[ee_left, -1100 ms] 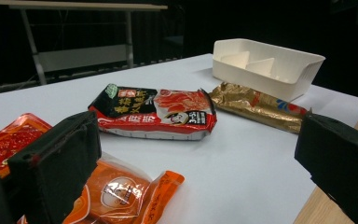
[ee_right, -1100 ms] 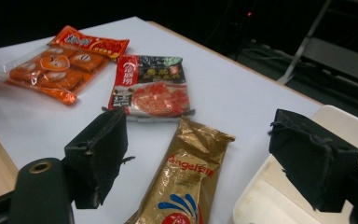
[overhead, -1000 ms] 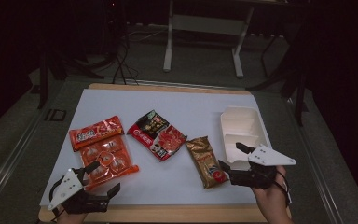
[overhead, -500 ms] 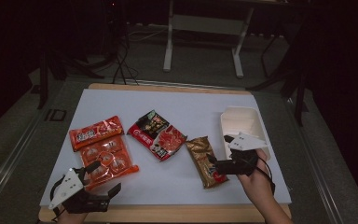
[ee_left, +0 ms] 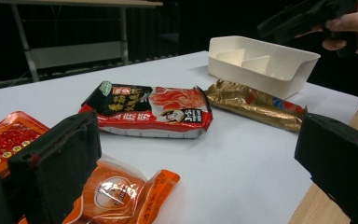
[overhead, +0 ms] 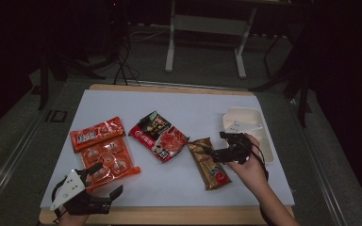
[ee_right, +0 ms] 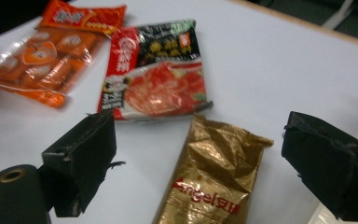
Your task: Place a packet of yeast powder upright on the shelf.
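Note:
My right gripper [overhead: 215, 145] hovers just above the top end of a gold snack packet [overhead: 209, 162], beside its right edge. Its jaws have just been opening and stand wide. In the right gripper view the gold packet [ee_right: 214, 177] lies flat on the table between and below the open jaws, which do not press on it. My left gripper [overhead: 107, 180] rests open at the table's front left corner, close to a clear-orange packet [overhead: 106, 160]. A red and black packet [overhead: 159, 135] lies in the middle of the table.
A white divided tray [overhead: 247, 129] stands just behind the right hand. An orange bar packet [overhead: 96, 133] lies behind the clear-orange one. The white mat [overhead: 169, 183] covers a wooden table. The left gripper view takes in the tray [ee_left: 261, 63] and the right hand beyond it.
The right hand has moved left and a little forward from beside the tray to the gold packet, and turned over so its grey plate no longer faces up. The left gripper kept still.

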A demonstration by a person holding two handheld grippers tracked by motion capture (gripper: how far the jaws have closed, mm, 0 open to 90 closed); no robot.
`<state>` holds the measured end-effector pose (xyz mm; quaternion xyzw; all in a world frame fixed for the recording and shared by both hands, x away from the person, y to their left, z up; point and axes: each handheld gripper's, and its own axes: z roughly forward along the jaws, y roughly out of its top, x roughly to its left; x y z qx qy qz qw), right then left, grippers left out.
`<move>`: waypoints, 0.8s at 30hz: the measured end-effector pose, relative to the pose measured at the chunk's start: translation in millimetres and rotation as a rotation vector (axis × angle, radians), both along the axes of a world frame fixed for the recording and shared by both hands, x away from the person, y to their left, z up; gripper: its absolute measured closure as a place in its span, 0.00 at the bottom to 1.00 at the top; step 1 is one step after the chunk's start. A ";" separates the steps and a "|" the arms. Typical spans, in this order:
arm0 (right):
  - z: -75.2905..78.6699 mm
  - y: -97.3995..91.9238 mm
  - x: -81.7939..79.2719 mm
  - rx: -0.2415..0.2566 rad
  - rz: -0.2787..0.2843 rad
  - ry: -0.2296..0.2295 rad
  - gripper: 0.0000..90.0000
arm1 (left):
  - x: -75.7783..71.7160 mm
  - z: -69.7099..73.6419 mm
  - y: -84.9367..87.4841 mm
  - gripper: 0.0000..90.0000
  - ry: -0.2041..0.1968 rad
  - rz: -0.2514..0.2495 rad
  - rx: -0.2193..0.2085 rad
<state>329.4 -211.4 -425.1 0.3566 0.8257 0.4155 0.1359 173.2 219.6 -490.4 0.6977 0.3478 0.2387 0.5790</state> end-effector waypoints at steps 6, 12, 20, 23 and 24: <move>-11.7 4.1 19.6 -0.022 -0.048 0.066 0.15 | 0.1 -0.2 -0.3 0.01 0.002 -0.002 0.002; -22.8 11.1 33.4 -0.066 -0.082 0.126 0.19 | 0.3 -0.4 -0.3 0.01 0.003 -0.002 0.002; -40.7 26.2 57.2 -0.180 -0.141 0.223 0.27 | 0.2 -0.1 -0.2 0.01 0.004 -0.004 0.004; -45.0 30.8 63.2 -0.203 -0.163 0.254 0.28 | 0.2 -0.1 -0.1 0.01 0.005 -0.005 0.005; -46.6 32.8 64.9 -0.217 -0.174 0.268 0.28 | 0.1 -0.1 0.0 0.01 0.005 -0.005 0.006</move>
